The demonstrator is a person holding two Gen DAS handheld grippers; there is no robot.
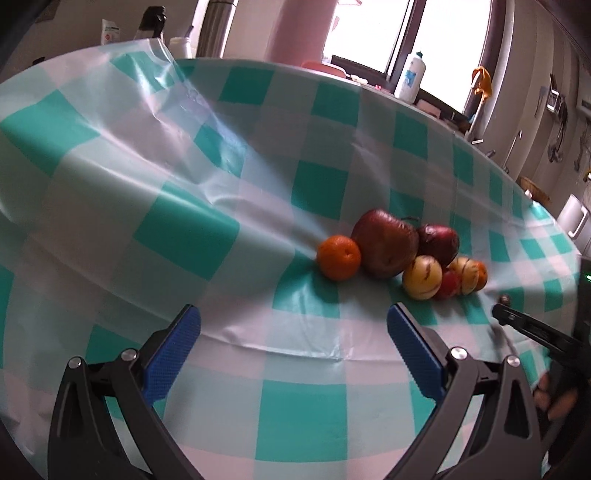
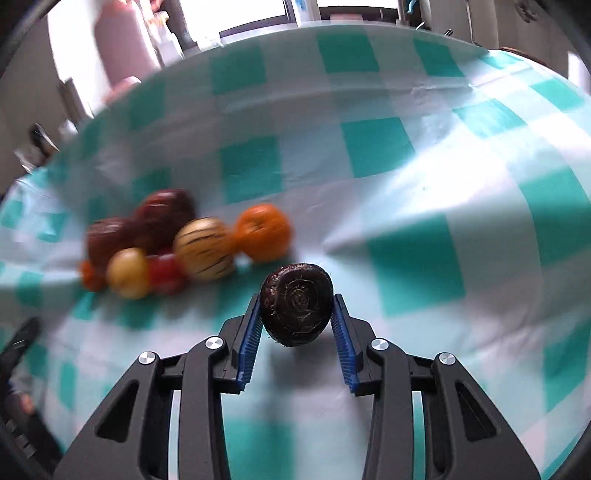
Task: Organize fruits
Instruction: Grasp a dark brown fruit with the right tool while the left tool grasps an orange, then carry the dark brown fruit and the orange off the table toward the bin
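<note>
A cluster of fruit lies on the checked tablecloth (image 1: pixel 184 236): an orange (image 1: pixel 338 257), a large dark red fruit (image 1: pixel 385 242), a smaller dark red one (image 1: pixel 439 240), two yellow striped fruits (image 1: pixel 422 277), a small red one (image 1: pixel 448 285). My left gripper (image 1: pixel 293 328) is open and empty, short of the orange. My right gripper (image 2: pixel 296 312) is shut on a dark round fruit (image 2: pixel 295 308), held to the right of the blurred cluster (image 2: pixel 177 240). The right gripper's finger also shows at the left wrist view's right edge (image 1: pixel 532 328).
The teal-and-white cloth (image 2: pixel 424 177) is wrinkled and bulges at the left in the left wrist view. Bottles (image 1: pixel 410 75), a metal flask (image 1: pixel 218 26) and kitchen clutter stand behind the table's far edge.
</note>
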